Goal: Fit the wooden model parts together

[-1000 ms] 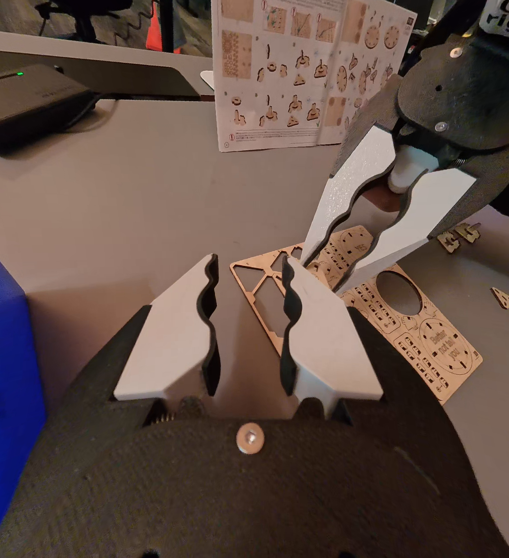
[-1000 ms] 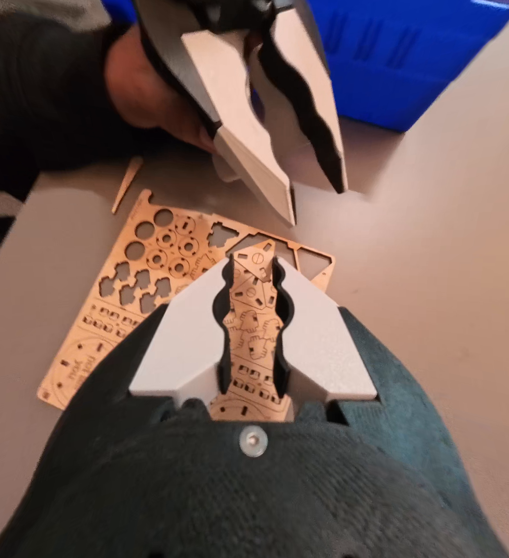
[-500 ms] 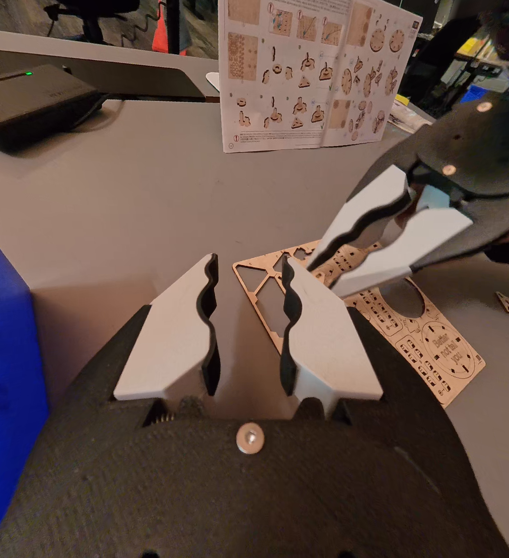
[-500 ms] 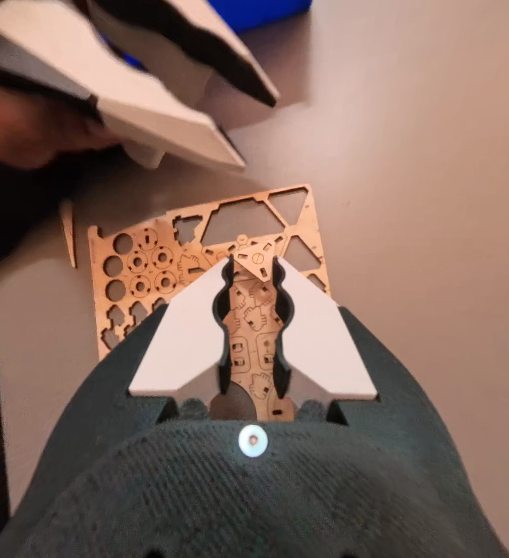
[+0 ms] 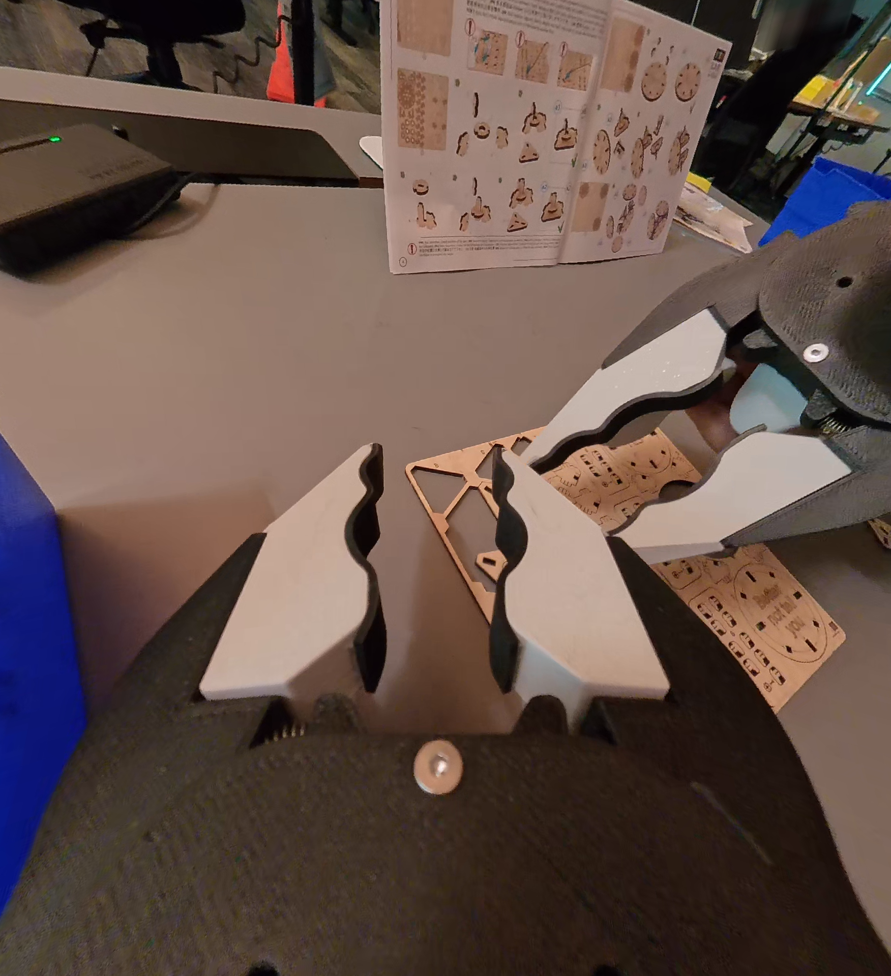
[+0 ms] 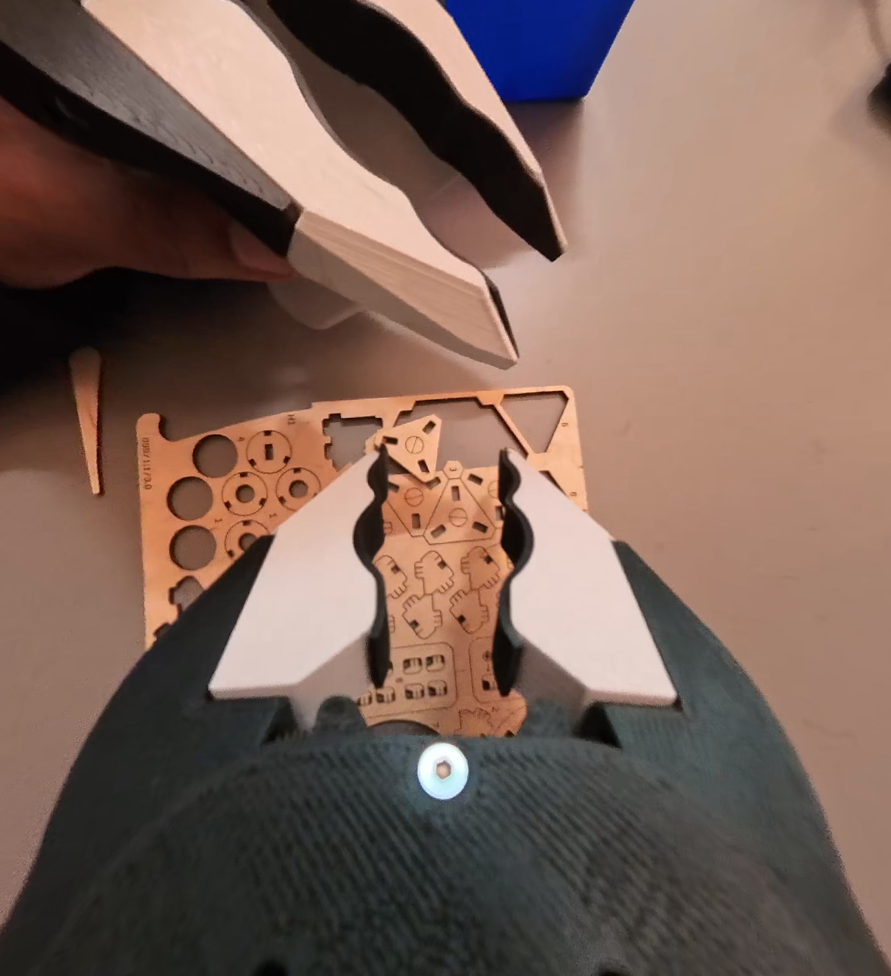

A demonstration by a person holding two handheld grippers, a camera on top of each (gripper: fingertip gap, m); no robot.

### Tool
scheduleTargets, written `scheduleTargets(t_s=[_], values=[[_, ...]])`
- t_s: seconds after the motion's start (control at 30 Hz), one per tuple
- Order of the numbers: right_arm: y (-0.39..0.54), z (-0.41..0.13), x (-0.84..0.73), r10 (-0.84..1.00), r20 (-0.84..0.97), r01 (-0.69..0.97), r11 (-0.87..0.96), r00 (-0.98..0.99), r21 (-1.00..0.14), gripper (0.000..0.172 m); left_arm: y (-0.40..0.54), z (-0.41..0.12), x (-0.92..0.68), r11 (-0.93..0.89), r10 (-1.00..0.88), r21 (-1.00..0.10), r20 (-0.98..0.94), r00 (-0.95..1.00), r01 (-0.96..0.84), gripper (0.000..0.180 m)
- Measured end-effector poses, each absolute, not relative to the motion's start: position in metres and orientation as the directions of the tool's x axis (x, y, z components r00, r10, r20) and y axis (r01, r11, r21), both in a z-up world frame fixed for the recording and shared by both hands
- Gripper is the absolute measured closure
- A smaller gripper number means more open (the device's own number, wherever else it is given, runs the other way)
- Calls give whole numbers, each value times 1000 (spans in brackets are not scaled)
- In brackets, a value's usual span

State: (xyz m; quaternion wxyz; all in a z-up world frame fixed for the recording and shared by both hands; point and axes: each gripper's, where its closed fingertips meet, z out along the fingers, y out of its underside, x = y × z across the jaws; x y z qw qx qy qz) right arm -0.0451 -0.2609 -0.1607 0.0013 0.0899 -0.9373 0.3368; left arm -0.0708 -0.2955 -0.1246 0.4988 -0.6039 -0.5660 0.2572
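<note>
A flat wooden parts sheet (image 6: 211, 475) lies on the grey table (image 6: 723, 422); it also shows in the left wrist view (image 5: 750, 623). A loose triangular wooden piece (image 6: 414, 443) lies tilted on the sheet, over a cut-out, just ahead of my right gripper's left fingertip. My right gripper (image 6: 442, 453) hovers low over the sheet with its jaws open and nothing pressed between the pads; it also shows in the left wrist view (image 5: 581, 507). My left gripper (image 5: 435, 454) is open and empty above the sheet's near corner, and shows from above in the right wrist view (image 6: 533, 306).
A folded instruction leaflet (image 5: 538, 132) stands at the back of the table. A black box (image 5: 52, 190) sits at the back left. A blue bin (image 5: 5, 581) is close on the left. A thin wooden stick (image 6: 86, 417) and a small loose piece (image 5: 885, 533) lie beside the sheet. The left gripper's tips are roughly 6 centimeters from the right gripper's. Between my right fingertips and the thin wooden stick (image 6: 86, 417) there is roughly 12 centimeters.
My right gripper's jaws have opened wider and let go of the triangular piece, which now lies on the sheet. The right gripper has tilted lower. My left gripper has stayed open and nearly still.
</note>
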Motion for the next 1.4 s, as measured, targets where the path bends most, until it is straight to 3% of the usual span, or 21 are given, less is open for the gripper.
scheduleTargets(t_s=[0.27,0.67,0.93,1.13,1.4], values=[[-253,-163,-38,-222,52,-207,769,-974,-605,139,-295,-125,-71,140,939,-892,257,227,430,141],[-257,-174,-43,-234,166,-287,801,-958,-526,137,-295,-126,-71,138,940,-891,256,225,433,142],[-252,-165,-9,-253,-144,-119,791,-957,-600,147,-294,-126,-72,139,939,-891,257,228,433,143],[-255,-169,-34,-200,-107,-93,784,-974,-614,147,-294,-127,-72,140,939,-890,259,228,435,143],[-253,-166,-3,-248,-284,-13,773,-926,-634,155,-294,-127,-72,141,937,-888,262,229,438,143]])
